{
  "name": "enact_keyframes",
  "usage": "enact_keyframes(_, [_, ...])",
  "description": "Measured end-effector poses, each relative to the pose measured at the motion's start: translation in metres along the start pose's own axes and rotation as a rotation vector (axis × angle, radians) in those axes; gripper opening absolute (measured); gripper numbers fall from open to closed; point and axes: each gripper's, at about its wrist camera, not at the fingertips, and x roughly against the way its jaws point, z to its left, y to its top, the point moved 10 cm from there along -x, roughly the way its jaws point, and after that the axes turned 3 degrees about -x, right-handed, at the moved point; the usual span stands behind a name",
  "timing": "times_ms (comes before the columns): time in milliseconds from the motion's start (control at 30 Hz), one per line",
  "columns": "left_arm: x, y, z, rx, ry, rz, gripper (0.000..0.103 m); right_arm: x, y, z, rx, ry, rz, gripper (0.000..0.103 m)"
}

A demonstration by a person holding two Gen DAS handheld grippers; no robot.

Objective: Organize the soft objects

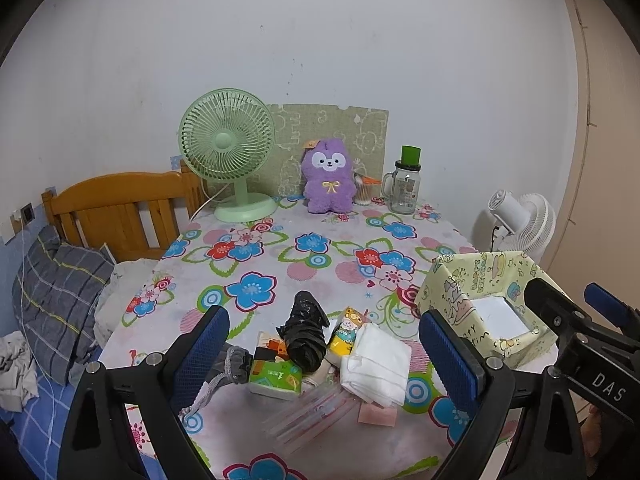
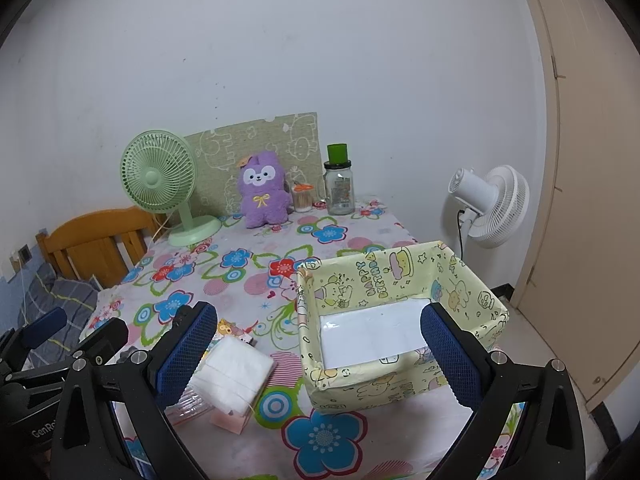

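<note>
Nothing is sorted yet: the yellow box (image 2: 400, 280) sits empty at three o'clock of the soft pile (image 1: 320, 352), while both the left gripper (image 1: 324, 344) and right gripper (image 2: 320, 344) hover with jaws apart, holding nothing.

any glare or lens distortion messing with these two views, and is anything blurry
Left wrist view: strong fisheye bend, the door frame curves and the corners go black; the pile with the white cloth is sharp; lighting flat and even. Right wrist view: same curving; mild glare on the white sheet in the yellow box; nothing visibly blurred.
</note>
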Motion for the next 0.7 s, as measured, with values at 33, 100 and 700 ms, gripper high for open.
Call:
enact_keyframes(33, [-0.0002,-0.0006,0.0002,0.005,-0.003,0.001,0.097,0.0000,-0.0001,0.0000,-0.001,0.000,0.000,0.103])
enact_keyframes(100, [-0.0003,-0.0010,0.0006,0.005,0.000,0.000,0.096,0.0000,-0.0006,-0.0001,0.000,0.000,0.000,0.103])
enact_keyframes(700, [0.0061,0.0017,0.0035,0.004,-0.001,-0.011,0.095,0.0015,-0.0001,0.0012,0.002,-0.003,0.002,0.103])
